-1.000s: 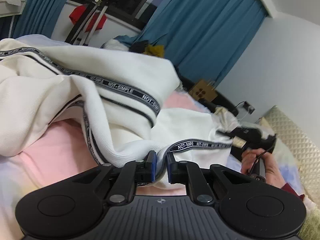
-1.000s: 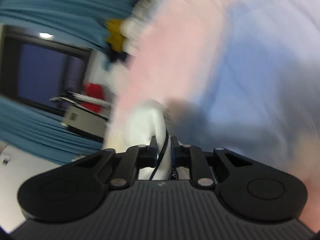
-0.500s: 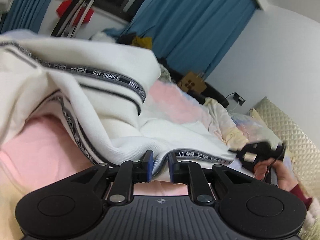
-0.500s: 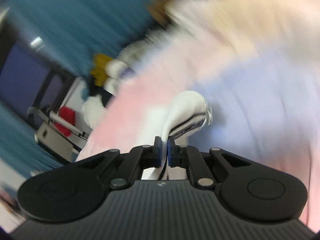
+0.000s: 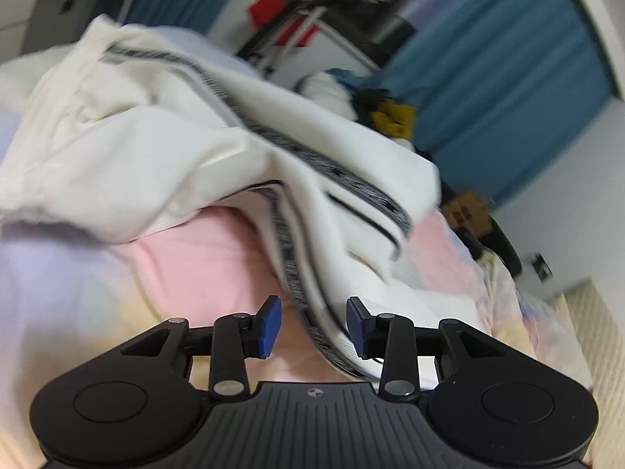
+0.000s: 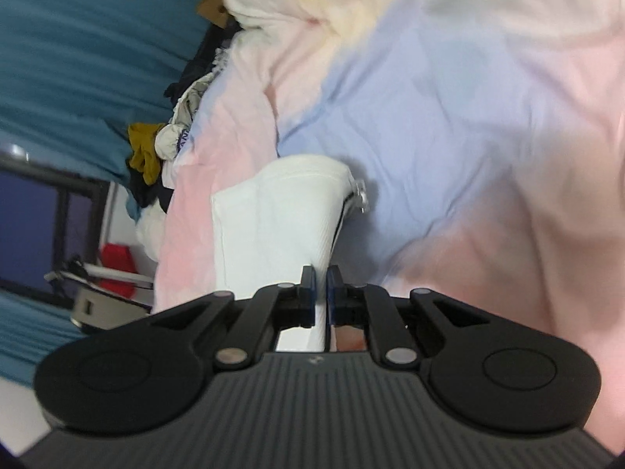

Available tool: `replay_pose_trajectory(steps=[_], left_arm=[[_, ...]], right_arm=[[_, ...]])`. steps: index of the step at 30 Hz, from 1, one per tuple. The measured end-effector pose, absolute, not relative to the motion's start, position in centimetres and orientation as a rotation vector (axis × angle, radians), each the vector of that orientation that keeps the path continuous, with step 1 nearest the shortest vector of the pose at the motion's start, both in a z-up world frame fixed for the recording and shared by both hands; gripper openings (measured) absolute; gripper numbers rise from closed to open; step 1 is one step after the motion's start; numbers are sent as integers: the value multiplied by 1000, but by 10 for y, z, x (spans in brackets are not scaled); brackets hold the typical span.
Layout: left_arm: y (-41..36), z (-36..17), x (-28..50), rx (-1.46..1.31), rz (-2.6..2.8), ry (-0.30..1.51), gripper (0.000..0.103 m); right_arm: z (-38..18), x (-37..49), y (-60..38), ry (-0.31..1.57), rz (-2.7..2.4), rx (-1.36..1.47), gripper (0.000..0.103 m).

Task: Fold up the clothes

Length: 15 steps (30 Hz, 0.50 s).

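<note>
White garment [image 5: 164, 148] here is thick, soft, matt knit cloth — a fine rib shows on the fold [image 6: 273, 230] in the right wrist view, and a woven grey-and-black tape trim [image 5: 297, 273] runs along its seams. Under it the bedsheet [image 6: 449, 125] is smooth, matt pastel cotton-like cloth, lightly creased. Both grippers are matt black plastic with ribbed housings, dull silver metal pivot pins and blue rubbery pads [image 5: 269, 326] — and the teal curtains [image 5: 508, 90] hang as plain matt fabric.

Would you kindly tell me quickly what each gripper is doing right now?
Left gripper: open, jaws just been opening; the white garment hem lies between them, unclamped.
Right gripper: shut on the white garment.
</note>
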State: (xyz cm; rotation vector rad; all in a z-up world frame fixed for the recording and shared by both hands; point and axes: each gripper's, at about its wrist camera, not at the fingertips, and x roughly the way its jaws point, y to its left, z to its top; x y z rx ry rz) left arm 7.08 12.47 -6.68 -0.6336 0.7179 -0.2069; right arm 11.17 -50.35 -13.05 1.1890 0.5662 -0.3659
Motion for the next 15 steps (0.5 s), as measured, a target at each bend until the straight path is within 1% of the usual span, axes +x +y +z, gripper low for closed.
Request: replay_pose_trajectory(steps=[1,7,8,10,11,12,13,14,15], left_arm=[[128,-68,72,-648,-190,727,40],[147,-82,82,-758,-88,780,57],[154,-85,81,-797,-68,791,61],[173,-93,80,-913,-36,795,65],[183,-98,80,-983,-17,791,68],[194,-105,78,-1062,6,780,74],[205,-111,77,-1138,30,767,75],[215,-117,77,-1208,57,747,76],[225,-123,76,-1278,84,727,76]], right_arm=[[-128,111,-503,561,-367,1174,10],[-125,96,-513,525,-383,1188,11],[-126,93,-514,519,-392,1201,11],[-128,86,-516,511,-412,1232,11],[-130,83,-518,511,-421,1249,11],[-131,79,-520,515,-433,1263,13],[-133,76,-521,520,-446,1276,14],[-136,76,-522,524,-456,1292,19],[-138,75,-524,527,-466,1308,29]])
